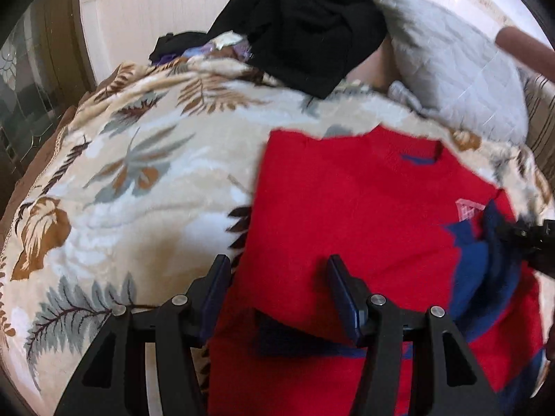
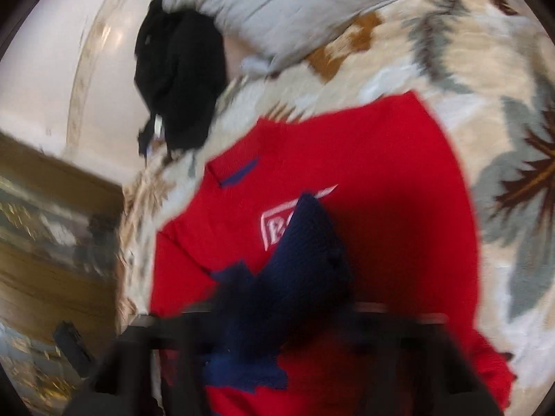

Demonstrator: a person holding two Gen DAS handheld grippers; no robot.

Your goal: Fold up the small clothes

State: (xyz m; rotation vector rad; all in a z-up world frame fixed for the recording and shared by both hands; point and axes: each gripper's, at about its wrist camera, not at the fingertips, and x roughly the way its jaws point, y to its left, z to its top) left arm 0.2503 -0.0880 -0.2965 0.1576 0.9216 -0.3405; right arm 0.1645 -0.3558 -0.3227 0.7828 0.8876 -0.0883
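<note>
A small red sweater (image 1: 350, 204) with navy trim and a white chest logo lies on the leaf-patterned blanket (image 1: 138, 159). My left gripper (image 1: 277, 277) is open and empty, just above the sweater's left edge. My right gripper (image 1: 520, 234) enters from the right, shut on the navy sleeve cuff (image 1: 485, 253), lifted over the sweater's front. In the blurred right wrist view the navy sleeve (image 2: 295, 267) bunches between the fingers and covers part of the red sweater (image 2: 399, 190) and its logo. The right fingertips are hidden by cloth.
A black garment pile (image 1: 308, 31) sits at the head of the bed, also in the right wrist view (image 2: 180, 76). A grey quilted pillow (image 1: 451, 69) lies beside it. The white headboard (image 1: 156, 3) is behind. A wooden door (image 2: 52, 225) stands off the bed.
</note>
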